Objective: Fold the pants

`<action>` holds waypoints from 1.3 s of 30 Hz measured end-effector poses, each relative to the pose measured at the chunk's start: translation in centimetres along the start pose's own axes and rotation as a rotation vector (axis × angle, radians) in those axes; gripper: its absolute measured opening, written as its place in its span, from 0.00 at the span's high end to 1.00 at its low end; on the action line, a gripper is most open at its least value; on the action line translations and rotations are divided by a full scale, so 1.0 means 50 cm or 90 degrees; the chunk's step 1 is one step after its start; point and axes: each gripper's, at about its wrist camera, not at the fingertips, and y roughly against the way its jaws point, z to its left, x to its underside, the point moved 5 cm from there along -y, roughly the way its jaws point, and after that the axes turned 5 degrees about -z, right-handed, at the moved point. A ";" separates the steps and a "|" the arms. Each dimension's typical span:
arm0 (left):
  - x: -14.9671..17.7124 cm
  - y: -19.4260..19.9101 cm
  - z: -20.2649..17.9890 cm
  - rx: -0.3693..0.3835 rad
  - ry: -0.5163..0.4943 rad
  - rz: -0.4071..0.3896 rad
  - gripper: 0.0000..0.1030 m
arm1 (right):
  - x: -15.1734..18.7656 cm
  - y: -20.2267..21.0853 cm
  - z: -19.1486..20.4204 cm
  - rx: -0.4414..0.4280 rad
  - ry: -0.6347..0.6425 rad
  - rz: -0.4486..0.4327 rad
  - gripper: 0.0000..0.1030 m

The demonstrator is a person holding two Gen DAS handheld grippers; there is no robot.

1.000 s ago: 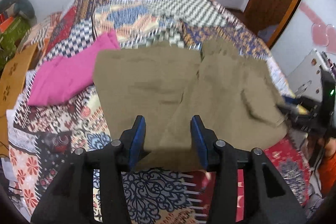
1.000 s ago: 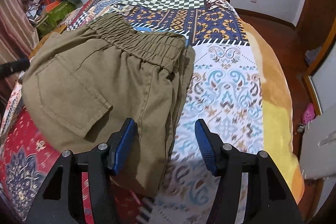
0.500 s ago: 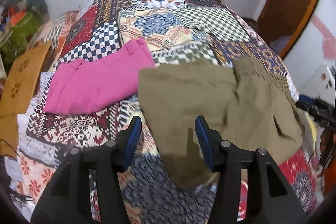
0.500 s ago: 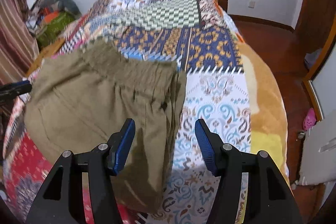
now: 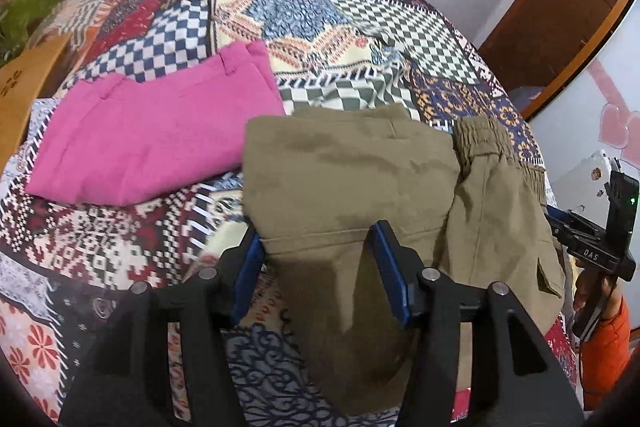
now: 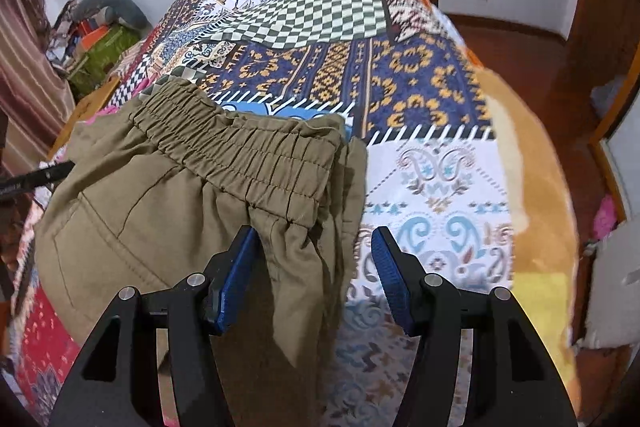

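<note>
Olive pants [image 5: 352,171] lie folded on a patchwork bedspread [image 5: 320,27], elastic waistband to the right. My left gripper [image 5: 316,233] hovers open over their left, leg end, with cloth below the gap and the pads apart from it. In the right wrist view the same pants [image 6: 160,211] show their gathered waistband. My right gripper [image 6: 314,231] is open above their right edge, just below the waistband. The right gripper [image 5: 592,243] also shows at the far right of the left wrist view, and the left gripper [image 6: 36,179] at the left edge of the right wrist view.
Folded pink pants [image 5: 152,139] lie on the bed just left of the olive ones. A brown wooden board [image 5: 24,87] and clutter stand beside the bed's left side. The wooden floor [image 6: 520,43] and a door frame lie to the right. The bedspread [image 6: 420,87] continues beyond the waistband.
My left gripper has slid left along the pants toward their leg end, bringing the pink pants more into view, and its jaws widened a little. My right gripper has moved closer to the waistband.
</note>
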 end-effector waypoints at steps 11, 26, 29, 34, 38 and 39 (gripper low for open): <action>0.051 0.011 -0.061 0.042 -0.037 0.024 0.48 | 0.035 0.017 -0.005 -0.040 -0.024 0.022 0.46; 0.033 -0.011 -0.052 0.063 -0.001 0.018 0.48 | 0.040 0.009 0.006 -0.078 -0.066 0.024 0.46; 0.020 -0.022 -0.054 0.067 0.000 0.010 0.48 | 0.032 0.001 0.006 -0.082 -0.069 0.021 0.47; 0.005 -0.035 -0.057 0.070 0.003 0.001 0.54 | 0.024 -0.004 -0.001 -0.087 -0.073 0.015 0.54; -0.004 -0.042 -0.051 0.070 0.017 0.002 0.68 | 0.017 -0.006 -0.008 -0.079 -0.070 0.004 0.67; -0.005 -0.044 -0.048 0.079 0.028 0.004 0.70 | 0.015 -0.006 -0.008 -0.077 -0.067 0.003 0.68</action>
